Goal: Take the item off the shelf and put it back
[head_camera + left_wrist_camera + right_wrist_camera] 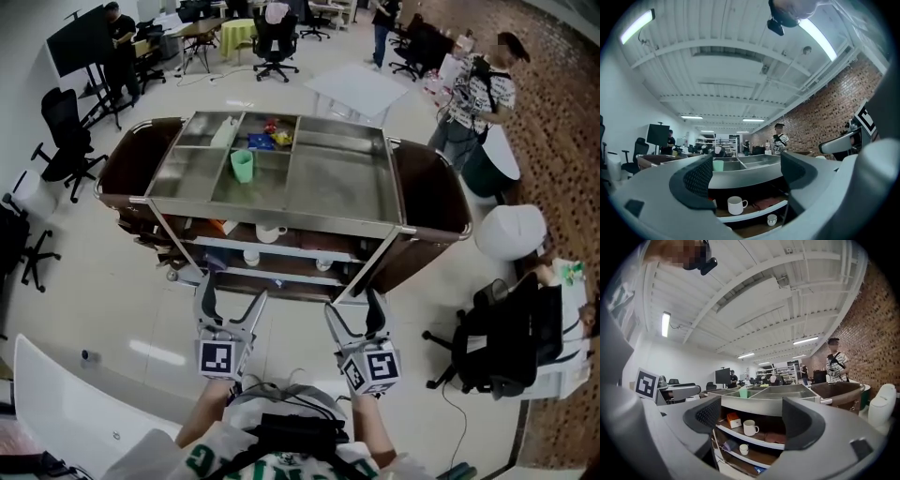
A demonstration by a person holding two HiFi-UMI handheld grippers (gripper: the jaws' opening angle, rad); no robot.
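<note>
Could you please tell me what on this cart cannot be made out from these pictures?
- Head view: most of the lower shelves, hidden under the top tray; only the white mug peeks out.
- Head view: the colourful items in a far compartment, too small to name.
- Left gripper view: the shelf around the small cup, covered by the left gripper.
- Right gripper view: print on the orange box, too small.

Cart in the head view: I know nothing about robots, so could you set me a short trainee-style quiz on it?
1. True or false: the white mug stands in the top tray.
2. The cup in that tray is: A red, B green, C black?
3. What do the left tongs and the right tongs hold?

Key: 1 false, it stands on a shelf below; 2 B; 3 nothing, both are open.
</note>
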